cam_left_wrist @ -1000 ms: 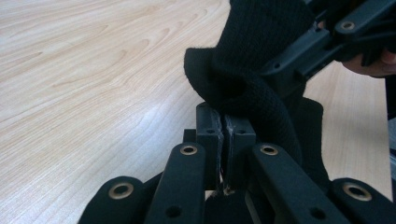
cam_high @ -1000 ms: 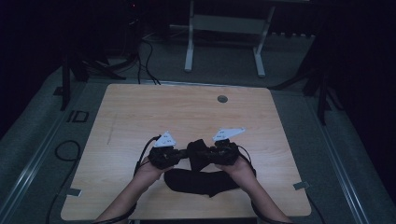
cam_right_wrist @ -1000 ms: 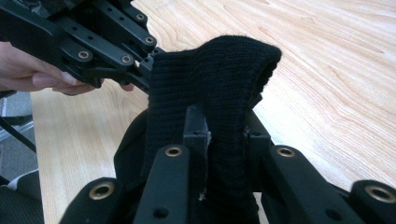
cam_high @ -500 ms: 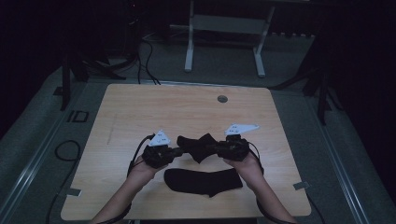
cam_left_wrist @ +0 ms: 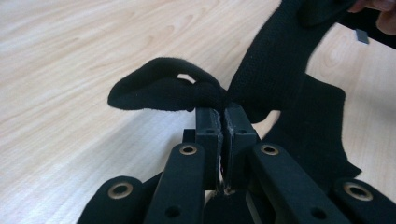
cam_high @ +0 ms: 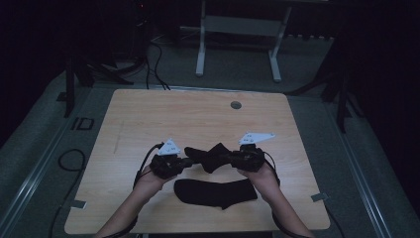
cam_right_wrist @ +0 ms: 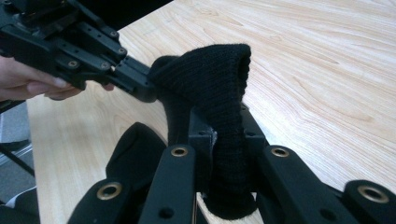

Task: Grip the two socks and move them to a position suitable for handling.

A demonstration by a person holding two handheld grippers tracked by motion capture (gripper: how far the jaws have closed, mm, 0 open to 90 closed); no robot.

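A black sock (cam_high: 210, 154) hangs stretched between my two grippers just above the wooden table (cam_high: 148, 124). My left gripper (cam_high: 185, 161) is shut on one end of it; in the left gripper view the sock (cam_left_wrist: 163, 91) bunches out of the closed jaws of the left gripper (cam_left_wrist: 223, 114). My right gripper (cam_high: 229, 157) is shut on the other end, where the ribbed sock (cam_right_wrist: 215, 74) drapes over the pads of the right gripper (cam_right_wrist: 219, 135). The left gripper (cam_right_wrist: 140, 81) also shows in the right gripper view. A second black sock (cam_high: 215, 192) lies flat on the table under my hands.
A round cable hole (cam_high: 236, 105) sits near the table's far edge. Beyond the table stands a white metal frame (cam_high: 237, 25), and cables (cam_high: 69, 158) lie on the floor at the left. Bare wood stretches across the far half of the table.
The two grippers have drawn apart sideways, pulling the held sock out between them. The sock that lies flat now shows free in front of the hands.
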